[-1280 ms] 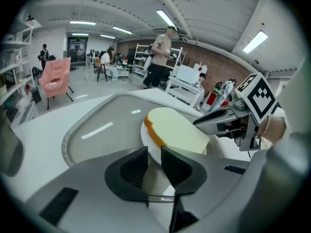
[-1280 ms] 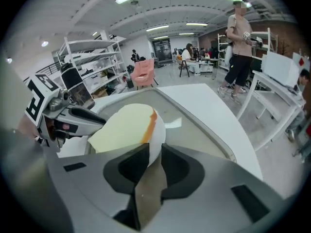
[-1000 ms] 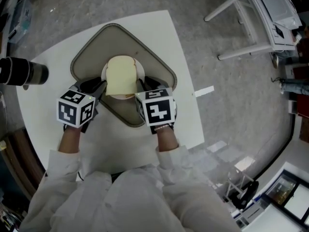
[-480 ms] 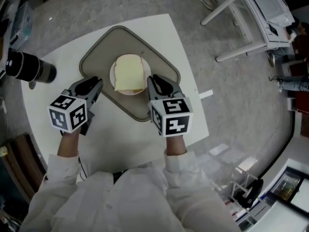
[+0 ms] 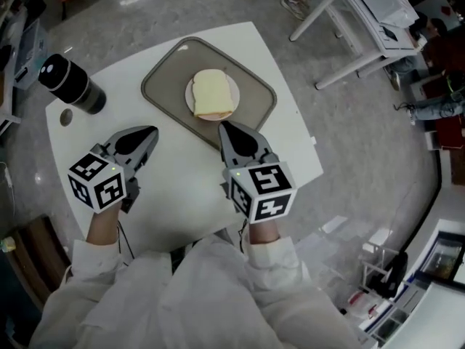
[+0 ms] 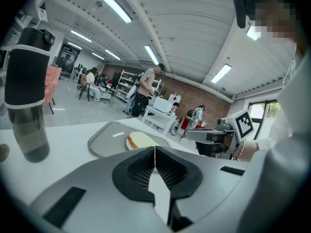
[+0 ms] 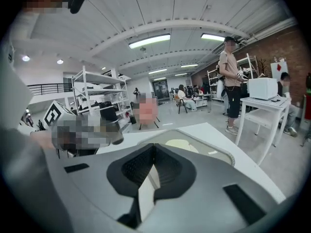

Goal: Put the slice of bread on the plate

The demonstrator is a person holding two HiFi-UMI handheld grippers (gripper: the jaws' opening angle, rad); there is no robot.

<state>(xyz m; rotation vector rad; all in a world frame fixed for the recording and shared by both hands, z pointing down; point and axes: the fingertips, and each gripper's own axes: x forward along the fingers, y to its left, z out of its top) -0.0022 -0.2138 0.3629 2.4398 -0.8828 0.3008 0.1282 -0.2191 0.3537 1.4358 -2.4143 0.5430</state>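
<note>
Pale bread slice (image 5: 213,94) sits on the plate (image 5: 190,97); left gripper (image 5: 150,132) and right gripper (image 5: 223,126) fingers clenched, empty.

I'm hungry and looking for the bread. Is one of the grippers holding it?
No, the slice of bread lies on the plate, and the left gripper and right gripper have jaws shut on nothing.

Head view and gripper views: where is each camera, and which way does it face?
Head view: on the person's head, facing steeply down at the white table; shows sleeves, left hand-held gripper, right hand-held gripper.
Left gripper view: on that gripper, looking along its shut jaws over the table.
Right gripper view: likewise, jaws shut.
Shared: both gripper views show the pale square bread slice.
</note>
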